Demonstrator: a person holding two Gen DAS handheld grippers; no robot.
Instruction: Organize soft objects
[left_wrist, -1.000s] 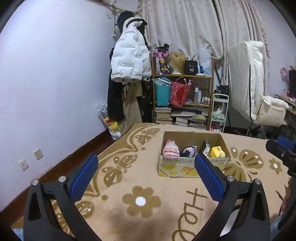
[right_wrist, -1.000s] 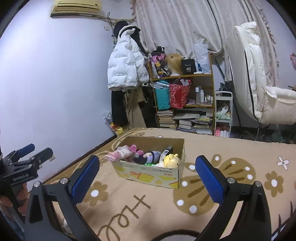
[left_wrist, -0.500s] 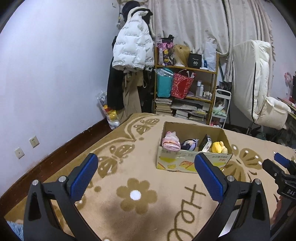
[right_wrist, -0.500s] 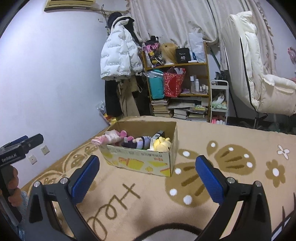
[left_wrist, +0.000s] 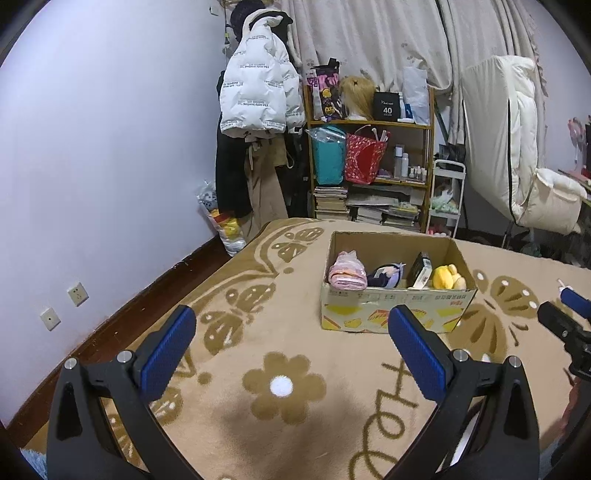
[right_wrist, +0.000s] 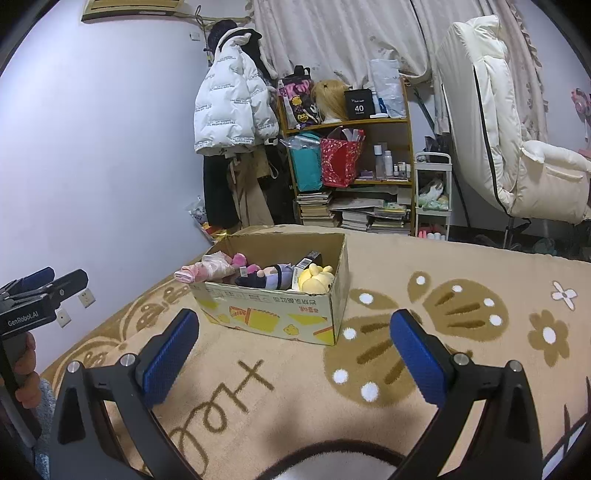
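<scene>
— Where are the soft toys?
— In the cardboard box (left_wrist: 397, 310) mid-blanket (left_wrist: 258, 332).
— And the grippers?
— Left gripper (left_wrist: 291, 343) and right gripper (right_wrist: 293, 347) both gape wide over the blanket, holding nothing.

One cardboard box (left_wrist: 395, 314) holds three soft toys, one pink folded cloth (left_wrist: 347, 275) and one small carton (left_wrist: 420, 271).

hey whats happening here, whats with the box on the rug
A person holds a gripper in each hand, both open and empty: the left gripper and the right gripper. They hover over the rug, pointed at a cardboard box. It holds soft toys, including a yellow plush and a pink bundle. Nothing is grasped.
</scene>
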